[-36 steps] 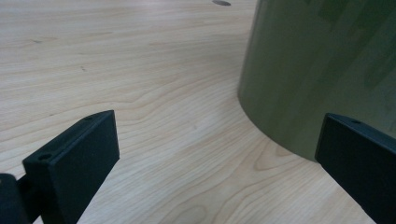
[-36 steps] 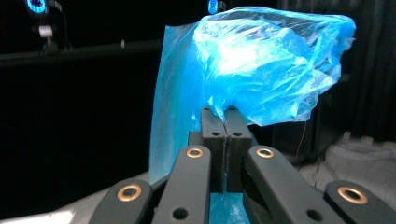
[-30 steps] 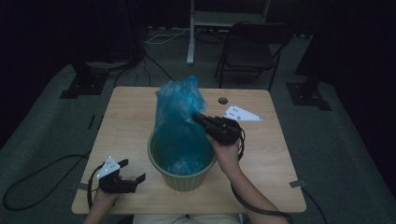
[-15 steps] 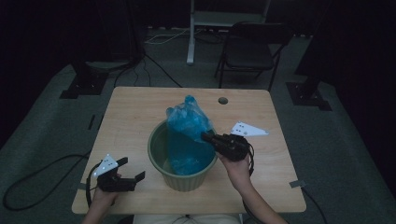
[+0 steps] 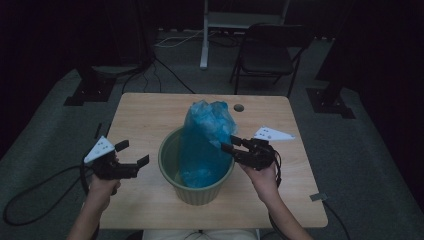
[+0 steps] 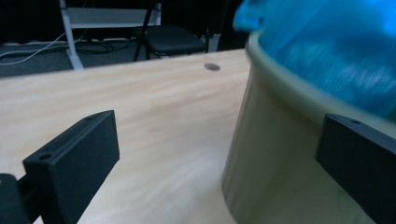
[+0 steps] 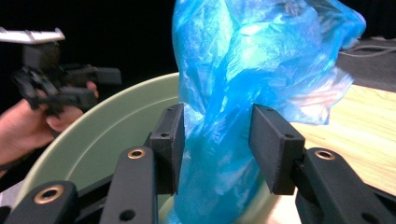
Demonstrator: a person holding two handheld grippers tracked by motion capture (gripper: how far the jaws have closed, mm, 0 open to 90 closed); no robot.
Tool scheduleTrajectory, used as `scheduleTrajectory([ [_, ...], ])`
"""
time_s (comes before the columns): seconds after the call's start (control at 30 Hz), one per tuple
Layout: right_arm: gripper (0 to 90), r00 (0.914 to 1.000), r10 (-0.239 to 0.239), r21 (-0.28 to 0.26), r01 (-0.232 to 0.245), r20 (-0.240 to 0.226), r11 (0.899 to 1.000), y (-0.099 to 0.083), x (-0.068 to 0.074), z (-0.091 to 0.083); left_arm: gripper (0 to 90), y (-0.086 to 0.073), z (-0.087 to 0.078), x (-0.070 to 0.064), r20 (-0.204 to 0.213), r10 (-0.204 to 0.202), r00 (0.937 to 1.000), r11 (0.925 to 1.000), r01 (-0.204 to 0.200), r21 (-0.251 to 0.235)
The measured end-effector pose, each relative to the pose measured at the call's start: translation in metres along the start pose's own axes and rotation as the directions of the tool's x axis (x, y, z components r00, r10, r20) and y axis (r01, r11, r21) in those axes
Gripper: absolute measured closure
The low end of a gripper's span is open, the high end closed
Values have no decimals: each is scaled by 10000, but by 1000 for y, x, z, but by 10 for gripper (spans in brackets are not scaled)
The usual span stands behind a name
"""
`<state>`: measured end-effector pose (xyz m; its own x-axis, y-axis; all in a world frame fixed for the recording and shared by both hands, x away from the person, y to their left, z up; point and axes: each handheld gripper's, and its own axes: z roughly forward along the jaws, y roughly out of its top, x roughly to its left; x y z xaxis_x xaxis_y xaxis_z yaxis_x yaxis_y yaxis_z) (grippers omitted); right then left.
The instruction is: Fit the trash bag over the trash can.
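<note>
A: Right gripper point(image 5: 229, 143)?
B: Jaws parted, blue plastic bag point(image 5: 206, 142) between them, maybe brushing the pads, not clamped. Bag stands up out of the green bucket point(image 5: 195, 190), straight ahead of that gripper.
A: Left gripper point(image 5: 134, 154)?
B: Jaws wide apart, nothing held, low over the surface point(image 5: 145, 117). Bucket wall just beside its right jaw.

No text, label, brand, number or sign can be read on anything here.
</note>
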<state>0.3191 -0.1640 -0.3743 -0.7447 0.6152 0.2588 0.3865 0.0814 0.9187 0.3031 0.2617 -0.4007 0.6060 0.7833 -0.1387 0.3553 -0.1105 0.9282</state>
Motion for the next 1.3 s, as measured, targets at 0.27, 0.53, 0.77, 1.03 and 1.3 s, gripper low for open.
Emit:
scheduleTrajectory([
  [0.27,617,9997,-17,69,15,246,10000,10,-8,10,4,57,34,-10,510,380,9980,9993,-382,18],
  [0.53,635,10000,-8,368,4,91,9993,6,-9,20,67,88,92,-32,988,1004,9900,9914,-1079,739],
  [0.77,663,10000,36,337,-38,69,9994,6,-13,21,329,93,113,-44,2156,1066,9707,9857,-1315,1050],
  [1.03,754,10000,-8,329,11,-89,9995,8,-15,18,782,98,106,-60,2612,1693,9503,9696,-2080,1285],
  [1.3,853,9998,-117,321,123,-182,9994,8,-14,12,891,92,77,-61,2387,1932,9517,9672,-2256,1169],
])
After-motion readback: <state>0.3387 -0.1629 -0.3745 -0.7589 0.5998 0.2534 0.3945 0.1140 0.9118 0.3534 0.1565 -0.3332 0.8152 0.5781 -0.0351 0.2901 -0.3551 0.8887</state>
